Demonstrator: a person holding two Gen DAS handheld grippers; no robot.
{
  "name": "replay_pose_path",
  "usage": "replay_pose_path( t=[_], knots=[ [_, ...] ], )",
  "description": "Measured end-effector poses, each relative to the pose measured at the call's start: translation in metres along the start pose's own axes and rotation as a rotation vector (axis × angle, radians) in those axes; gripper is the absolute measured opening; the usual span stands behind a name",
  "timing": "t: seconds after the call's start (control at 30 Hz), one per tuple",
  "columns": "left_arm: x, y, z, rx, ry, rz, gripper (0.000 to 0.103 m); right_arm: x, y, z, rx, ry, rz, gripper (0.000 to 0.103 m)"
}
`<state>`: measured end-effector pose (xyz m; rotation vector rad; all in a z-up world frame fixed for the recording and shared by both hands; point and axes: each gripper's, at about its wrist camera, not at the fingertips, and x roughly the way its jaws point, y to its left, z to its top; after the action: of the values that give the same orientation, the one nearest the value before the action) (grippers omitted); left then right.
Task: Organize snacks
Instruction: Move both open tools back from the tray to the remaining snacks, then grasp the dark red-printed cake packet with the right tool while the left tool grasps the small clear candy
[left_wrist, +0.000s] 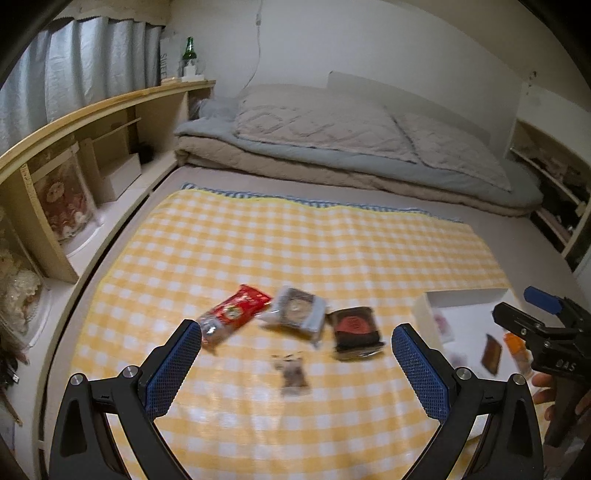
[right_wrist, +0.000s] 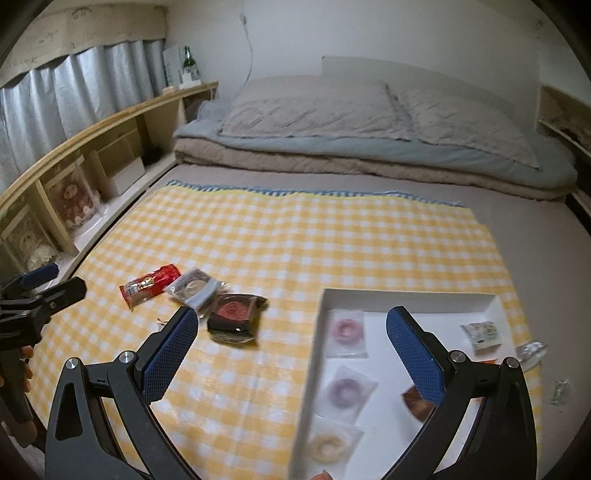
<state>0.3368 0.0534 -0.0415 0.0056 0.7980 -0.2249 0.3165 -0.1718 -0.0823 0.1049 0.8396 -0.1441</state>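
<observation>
red snack packet (right_wrist: 149, 285) flat on the checked cloth, leftmost | clear-wrapped round pastry (right_wrist: 194, 287) just right of it | dark packet with red seal (right_wrist: 234, 314) next, edges touching | small brown candy (left_wrist: 293, 374) nearer, apart | white tray (right_wrist: 406, 295) right: pink (right_wrist: 346, 330), purple (right_wrist: 346, 387), pale (right_wrist: 327, 445) doughnuts in a column

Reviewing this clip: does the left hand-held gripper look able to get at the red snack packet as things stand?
Probably yes. The left hand-held gripper is open and empty, and the red snack packet lies uncovered on the checkered cloth just ahead of its left finger, nothing between them.
</observation>
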Motion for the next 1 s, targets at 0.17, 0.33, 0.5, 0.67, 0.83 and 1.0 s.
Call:
replay_pose_path(
  t=[0.17,0.33,0.5,0.67,0.83,1.0],
  knots=[
    [0.017,0.023,0.006,-0.036,0.057,0.02,0.103,0.035,0.018,0.003,-0.005,0.06,0.006,0.103],
    [0.055,0.026,0.01,-0.048,0.171,0.024,0.097,0.071,0.031,0.007,0.023,0.123,0.042,0.103],
    [0.103,0.009,0.01,0.008,0.281,0.045,0.086,0.113,0.044,0.009,0.052,0.232,0.077,0.103],
    [0.142,-0.01,0.006,0.056,0.343,0.057,0.092,0.157,0.06,0.009,0.056,0.333,0.082,0.103],
    [0.17,-0.027,0.005,0.088,0.361,0.064,0.103,0.198,0.075,0.004,0.019,0.421,0.055,0.103],
    [0.197,-0.032,0.002,0.086,0.422,0.082,0.103,0.231,0.081,-0.005,0.039,0.498,0.077,0.101]
  ],
)
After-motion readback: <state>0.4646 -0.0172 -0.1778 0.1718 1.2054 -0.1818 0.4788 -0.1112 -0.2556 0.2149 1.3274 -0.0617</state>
